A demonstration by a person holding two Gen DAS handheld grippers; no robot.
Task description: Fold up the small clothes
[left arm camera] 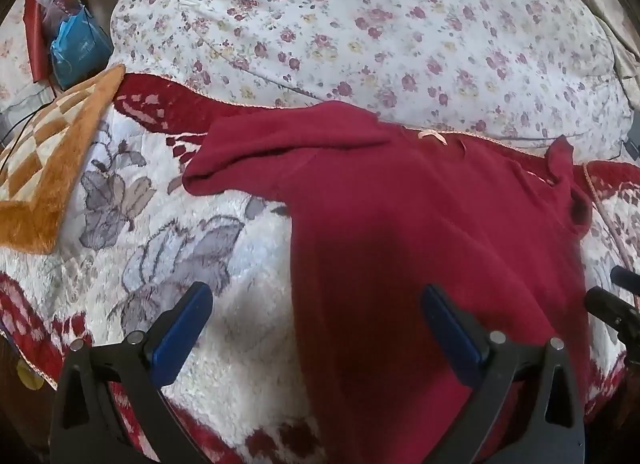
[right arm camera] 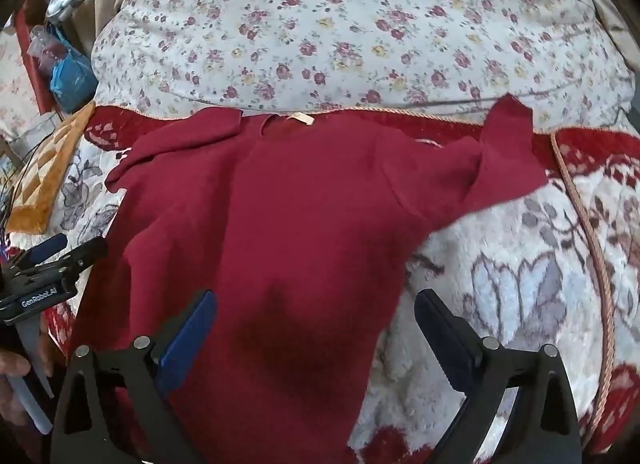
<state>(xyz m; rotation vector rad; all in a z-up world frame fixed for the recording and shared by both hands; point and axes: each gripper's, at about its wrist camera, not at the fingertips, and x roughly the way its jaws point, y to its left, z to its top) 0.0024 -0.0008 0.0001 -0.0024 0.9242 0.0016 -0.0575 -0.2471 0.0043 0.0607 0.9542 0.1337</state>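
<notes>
Jaws on both your left gripper (left arm camera: 316,320) and right gripper (right arm camera: 316,324) gape wide, holding nothing, just above the dark red top (right arm camera: 288,199) spread flat on the plush flowered blanket (right arm camera: 520,264), its sleeves out sideways, a floral quilt (right arm camera: 340,23) seemingly heaped behind.

Both wrist views downward, sharing shirt (left arm camera: 420,223)

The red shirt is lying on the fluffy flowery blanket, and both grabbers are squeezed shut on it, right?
Not quite. The red shirt does lie on the fluffy flowery blanket, but the left gripper and right gripper are wide open, holding nothing, as both wrist views show.
</notes>
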